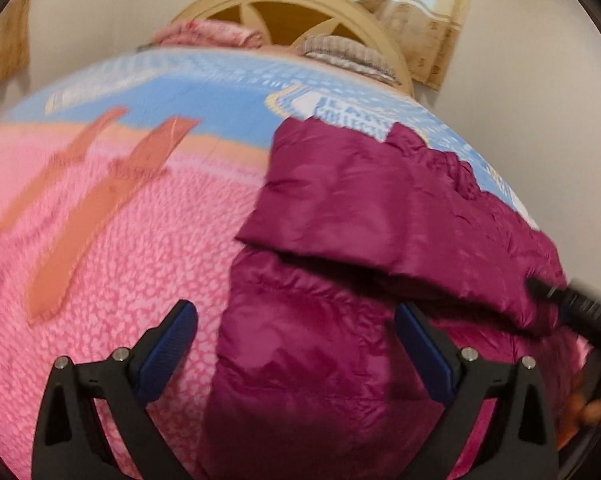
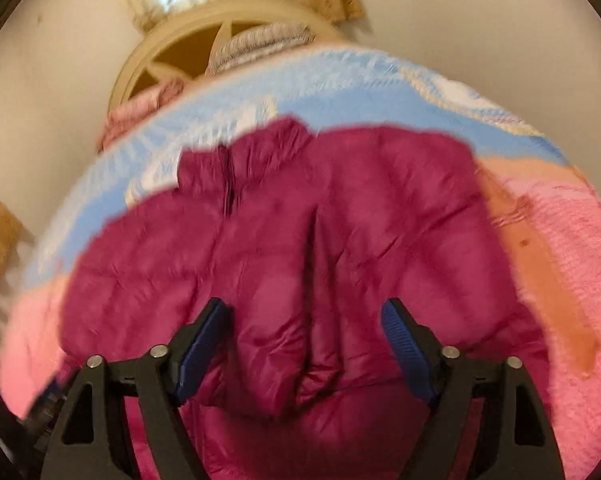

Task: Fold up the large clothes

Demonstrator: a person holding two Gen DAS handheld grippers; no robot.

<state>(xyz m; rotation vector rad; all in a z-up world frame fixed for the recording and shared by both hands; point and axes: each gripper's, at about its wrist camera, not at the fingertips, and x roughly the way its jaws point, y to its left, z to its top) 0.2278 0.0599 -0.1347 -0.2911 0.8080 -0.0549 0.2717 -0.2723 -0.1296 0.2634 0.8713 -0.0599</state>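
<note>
My left wrist view looks down from close above the bed [image 1: 100, 240], toward the headboard [image 1: 284, 4]. My right wrist view faces the same way. Both share the magenta jacket [image 1: 340, 240] [image 2: 300, 240] and headboard [image 2: 188, 24].

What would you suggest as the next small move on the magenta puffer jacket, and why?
Probably lower the right gripper and close it on the jacket near its bottom edge. Both grippers are open and hold nothing, a sleeve already lies folded across the body, and the left gripper straddles the jacket's side edge.
</note>
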